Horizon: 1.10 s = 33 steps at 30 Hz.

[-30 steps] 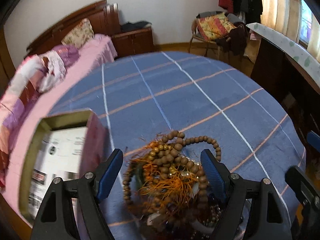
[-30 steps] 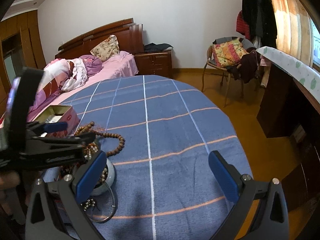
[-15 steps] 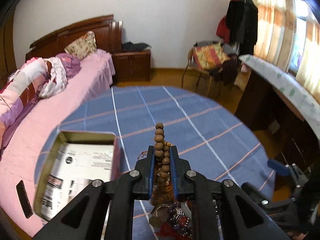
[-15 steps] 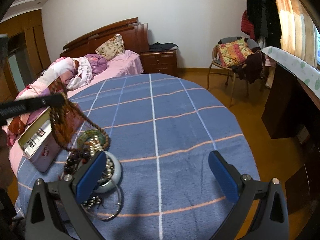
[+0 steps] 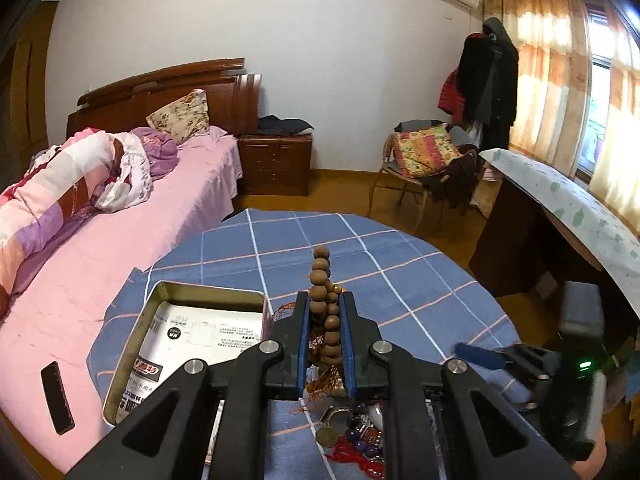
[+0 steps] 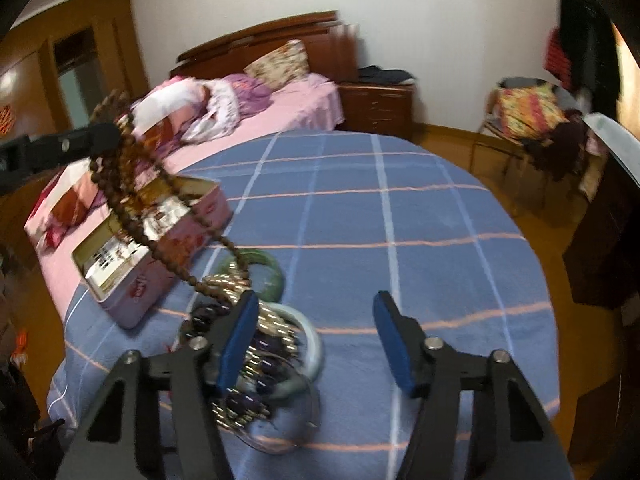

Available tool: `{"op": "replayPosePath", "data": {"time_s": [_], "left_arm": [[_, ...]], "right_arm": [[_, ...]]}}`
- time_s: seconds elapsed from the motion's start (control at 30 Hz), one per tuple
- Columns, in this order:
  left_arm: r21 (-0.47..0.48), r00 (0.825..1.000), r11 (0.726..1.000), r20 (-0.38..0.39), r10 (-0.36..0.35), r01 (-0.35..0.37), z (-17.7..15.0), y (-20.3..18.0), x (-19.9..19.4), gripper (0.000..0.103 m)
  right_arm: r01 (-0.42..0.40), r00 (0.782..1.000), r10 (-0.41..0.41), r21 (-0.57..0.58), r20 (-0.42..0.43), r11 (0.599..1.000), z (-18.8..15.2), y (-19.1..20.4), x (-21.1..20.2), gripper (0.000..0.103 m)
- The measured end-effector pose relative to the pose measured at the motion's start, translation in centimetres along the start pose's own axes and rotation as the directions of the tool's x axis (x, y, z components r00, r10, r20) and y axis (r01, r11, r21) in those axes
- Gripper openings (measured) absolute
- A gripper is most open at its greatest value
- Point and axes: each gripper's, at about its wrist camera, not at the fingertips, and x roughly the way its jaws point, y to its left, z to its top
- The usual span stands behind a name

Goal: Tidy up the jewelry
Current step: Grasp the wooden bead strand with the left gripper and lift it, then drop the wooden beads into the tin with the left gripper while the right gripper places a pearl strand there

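My left gripper (image 5: 325, 300) is shut on a brown wooden bead necklace (image 5: 322, 312) with orange tassels, lifted above the table. In the right wrist view the necklace (image 6: 120, 184) hangs from the left gripper (image 6: 106, 138) over the open pink tin box (image 6: 160, 236); its lower end trails to the jewelry pile. My right gripper (image 6: 316, 328) is open and empty, just right of a pale bowl (image 6: 314, 344) heaped with beads and bangles. The box (image 5: 188, 340) also shows in the left wrist view, left of the gripper.
The round table has a blue checked cloth (image 6: 400, 220). A green bangle (image 6: 272, 270) lies beside the bowl. A pink bed (image 5: 120, 220) stands left of the table, with a dark phone (image 5: 56, 396) on it. A chair (image 5: 424, 160) and desk (image 5: 560, 216) stand to the right.
My left gripper shut on the bead necklace and lifted it up and toward the tin box. My right gripper moved closer to the bowl and stayed open.
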Motion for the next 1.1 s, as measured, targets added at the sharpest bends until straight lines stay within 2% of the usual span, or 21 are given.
{"op": "replayPosePath", "data": {"time_s": [0.07,0.23,0.3,0.37,0.43,0.5,0.63,0.9,1.1], "left_arm": [[0.014,1.0,1.0,0.006,-0.013,0.013,0.1,-0.2,-0.2,0.013],[0.038,0.999,0.999,0.023,-0.035,0.034,0.4,-0.6,-0.6,0.013],[0.035,0.999,0.998,0.025,-0.045,0.044,0.5,-0.6,-0.7,0.013],[0.033,0.998,0.998,0.031,-0.046,0.045,0.6,-0.4,-1.0,0.013],[0.03,0.999,0.999,0.038,-0.035,0.034,0.7,-0.2,-1.2,0.013],[0.019,0.999,1.0,0.047,-0.015,0.014,0.9,0.3,-1.3,0.013],[-0.006,0.998,1.0,0.058,0.006,-0.006,1.2,1.5,-1.6,0.013],[0.004,0.997,1.0,0.077,0.025,-0.026,2.0,2.8,-2.3,0.013],[0.016,0.992,0.999,0.114,0.05,-0.052,3.1,3.8,-3.6,0.013]], "right_arm": [[-0.014,1.0,0.013,-0.038,-0.025,0.999,-0.1,0.8,0.7,0.052],[-0.071,0.994,0.059,-0.129,-0.097,0.989,-0.8,2.4,2.1,0.051],[-0.064,0.992,0.047,-0.147,-0.113,0.987,-1.0,2.6,2.8,0.035],[-0.097,0.989,0.082,-0.124,-0.122,0.987,-0.9,2.2,3.1,0.021],[-0.081,0.992,0.067,-0.136,-0.108,0.987,-0.9,2.1,2.8,0.01],[-0.091,0.993,0.081,-0.134,-0.083,0.987,-1.0,2.0,1.8,0.009],[-0.048,0.999,0.046,-0.1,-0.018,0.994,-0.6,1.2,-0.1,0.009],[-0.019,0.992,0.03,-0.087,0.12,0.996,2.8,1.3,-4.9,0.009],[-0.027,0.987,0.048,-0.136,0.152,0.99,5.3,2.8,-5.5,0.009]]}}
